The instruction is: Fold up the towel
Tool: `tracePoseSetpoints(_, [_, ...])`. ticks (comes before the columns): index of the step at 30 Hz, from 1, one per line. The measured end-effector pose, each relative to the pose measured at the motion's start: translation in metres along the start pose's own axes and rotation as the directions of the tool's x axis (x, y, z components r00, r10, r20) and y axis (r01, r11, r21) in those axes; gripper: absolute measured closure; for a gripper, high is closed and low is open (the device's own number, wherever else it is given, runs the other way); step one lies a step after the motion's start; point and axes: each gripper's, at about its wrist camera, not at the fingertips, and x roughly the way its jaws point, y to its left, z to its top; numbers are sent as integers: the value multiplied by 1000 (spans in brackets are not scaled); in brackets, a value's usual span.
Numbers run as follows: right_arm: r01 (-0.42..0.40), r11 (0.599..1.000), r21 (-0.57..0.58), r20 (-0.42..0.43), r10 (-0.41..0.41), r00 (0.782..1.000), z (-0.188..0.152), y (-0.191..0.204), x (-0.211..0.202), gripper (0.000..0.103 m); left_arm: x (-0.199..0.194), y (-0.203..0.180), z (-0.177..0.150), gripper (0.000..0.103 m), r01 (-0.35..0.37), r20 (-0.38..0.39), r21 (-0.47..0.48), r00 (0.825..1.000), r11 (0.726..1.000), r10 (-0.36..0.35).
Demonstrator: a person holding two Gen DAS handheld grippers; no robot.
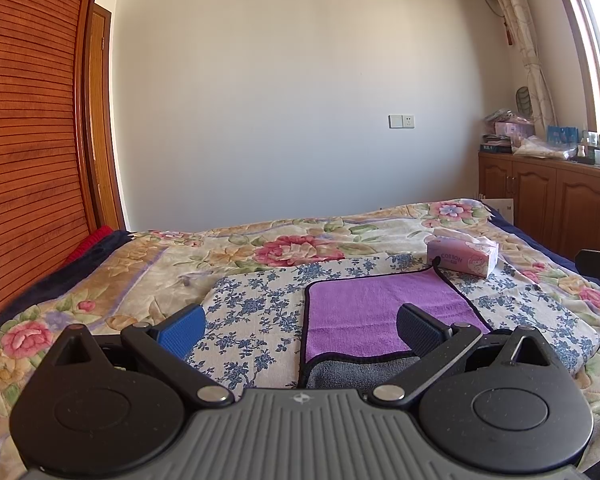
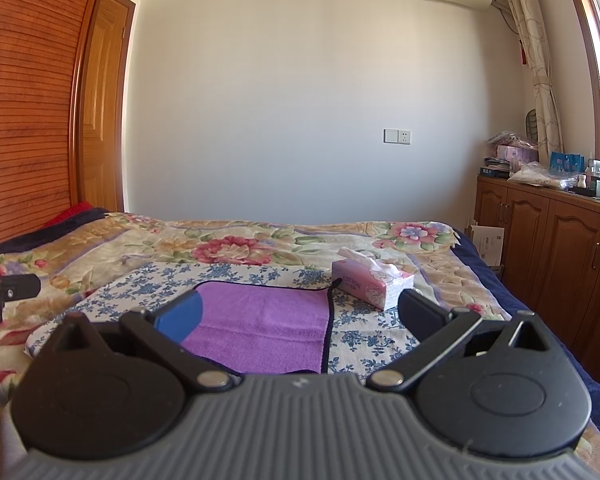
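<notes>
A purple towel [image 1: 372,312] with black trim lies flat on a blue-flowered white cloth [image 1: 256,312] on the bed. Its near edge is turned up and shows a grey underside [image 1: 352,374]. The towel also shows in the right wrist view [image 2: 260,328]. My left gripper [image 1: 300,324] is open and empty, held just above the towel's near left part. My right gripper [image 2: 300,316] is open and empty, above the towel's near right part. Neither touches the towel.
A pink tissue box [image 1: 462,256] stands at the towel's far right corner, also in the right wrist view [image 2: 372,282]. The floral bedspread [image 1: 148,264] covers the bed. Wooden cabinets [image 2: 548,248] stand on the right, a slatted wardrobe [image 1: 24,160] on the left.
</notes>
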Motion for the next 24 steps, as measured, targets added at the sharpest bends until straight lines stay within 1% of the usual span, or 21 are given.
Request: tracePoseSetpoints(24, [0,1000,0,0,0,1000,0,0,-1,0,0,0,1,0,3,-1,2,1000,1000,-3])
